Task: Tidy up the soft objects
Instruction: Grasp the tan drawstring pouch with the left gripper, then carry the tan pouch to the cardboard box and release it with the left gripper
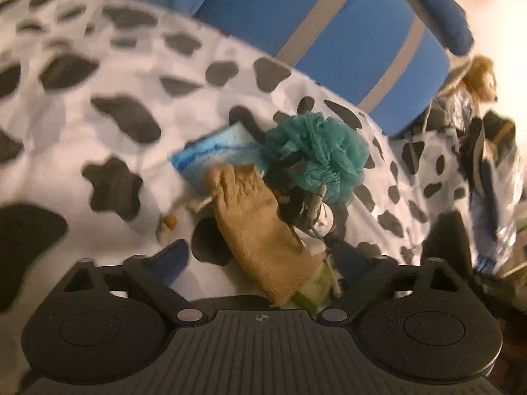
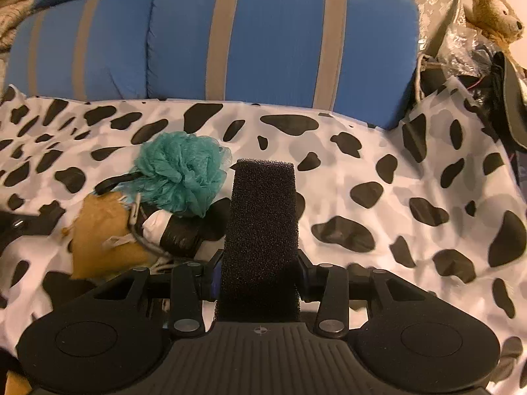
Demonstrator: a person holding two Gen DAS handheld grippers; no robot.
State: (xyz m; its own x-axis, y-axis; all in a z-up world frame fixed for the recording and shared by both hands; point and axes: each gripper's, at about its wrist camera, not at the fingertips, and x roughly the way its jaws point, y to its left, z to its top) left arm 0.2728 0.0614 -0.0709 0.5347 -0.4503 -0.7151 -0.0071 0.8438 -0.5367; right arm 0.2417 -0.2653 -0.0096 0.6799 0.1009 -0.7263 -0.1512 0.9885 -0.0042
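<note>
On the cow-print blanket (image 1: 98, 131) lies a pile: a teal mesh bath pouf (image 1: 316, 154), a blue-and-white sponge (image 1: 214, 154), a tan cloth (image 1: 257, 223) and a black-and-white bundle with cords (image 1: 306, 210). My left gripper (image 1: 260, 260) is open, its fingers either side of the tan cloth's near end. My right gripper (image 2: 260, 263) is shut on a black foam sponge (image 2: 262, 230), held upright just right of the pouf (image 2: 182, 171), the tan cloth (image 2: 102, 230) and the bundle (image 2: 171, 230).
Blue cushions with grey stripes (image 2: 263, 39) stand behind the blanket (image 2: 395, 197). A brown teddy bear (image 2: 494, 13) sits on plastic bags and dark clutter (image 2: 477, 65) at the far right. The blanket's right half is bare.
</note>
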